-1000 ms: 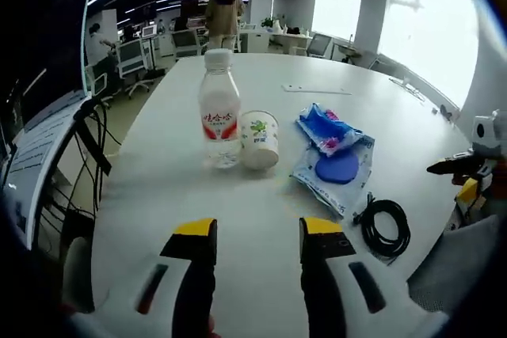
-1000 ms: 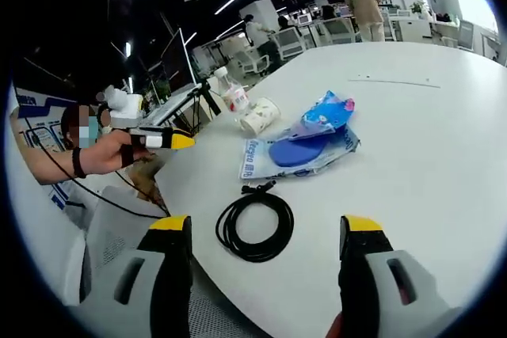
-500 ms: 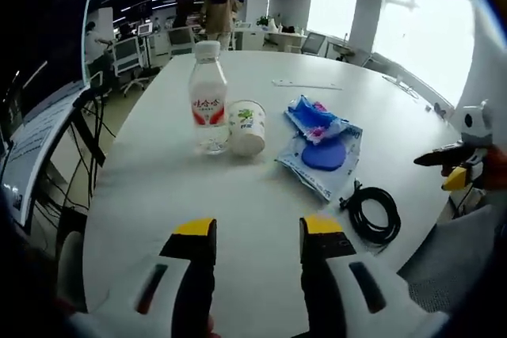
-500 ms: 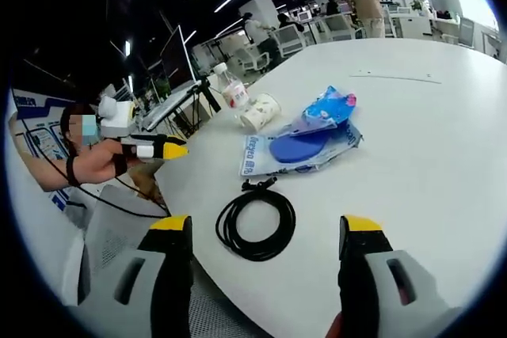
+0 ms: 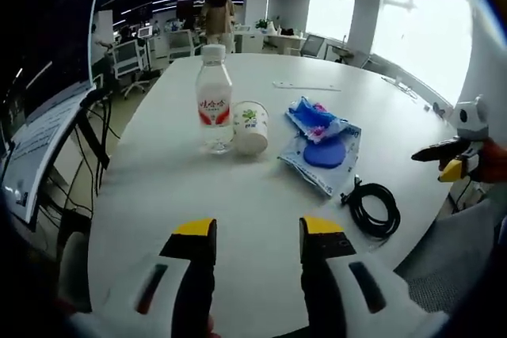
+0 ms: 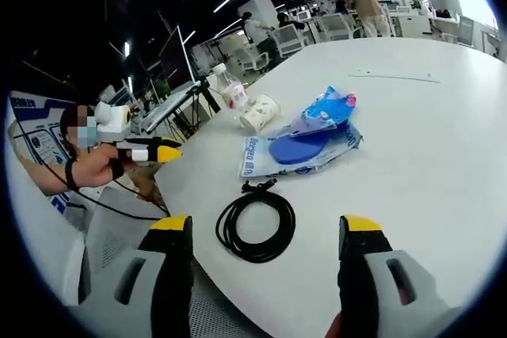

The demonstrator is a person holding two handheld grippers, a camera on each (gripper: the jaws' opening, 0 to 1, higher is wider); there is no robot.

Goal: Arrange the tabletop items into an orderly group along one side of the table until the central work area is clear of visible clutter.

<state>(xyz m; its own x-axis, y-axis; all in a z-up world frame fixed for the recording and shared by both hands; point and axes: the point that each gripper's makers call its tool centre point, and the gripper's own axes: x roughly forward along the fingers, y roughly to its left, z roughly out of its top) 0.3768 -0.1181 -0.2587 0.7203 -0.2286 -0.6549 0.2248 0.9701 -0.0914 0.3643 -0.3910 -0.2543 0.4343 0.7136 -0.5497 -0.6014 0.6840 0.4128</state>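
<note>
Left gripper view
Left hand-held gripper (image 5: 257,231): yellow-tipped jaws stand apart over the near part of the table, nothing between them.
Table (image 5: 158,187): white, rounded.
Water bottle (image 5: 215,100): clear plastic, white cap, red label, upright, far side of centre.
Paper cup (image 5: 251,127): lies on its side just beside the bottle, to its right; contact cannot be told.
Blue snack bag (image 5: 315,119): crumpled, resting on the far end of the flat pouch.
Blue-and-white pouch (image 5: 323,157): flat on the table, right of the cup, a blue disc printed on it or lying on it.
Black cable coil (image 5: 371,209): near the table's right edge, just beyond the pouch's near corner.
Right hand-held gripper (image 5: 444,165): enters at the right edge, off the table, yellow tips close together.

Right gripper view
Right hand-held gripper (image 6: 265,231): jaws wide apart, empty, above the table edge.
Black cable coil (image 6: 255,225): on the table between the jaws.
Blue-and-white pouch (image 6: 297,152): beyond the coil, the blue snack bag (image 6: 329,108) on it.
Paper cup (image 6: 260,114) and water bottle (image 6: 232,93): farther left, side by side.
Left hand-held gripper (image 6: 162,150): held in a person's hand at left, off the table.
</note>
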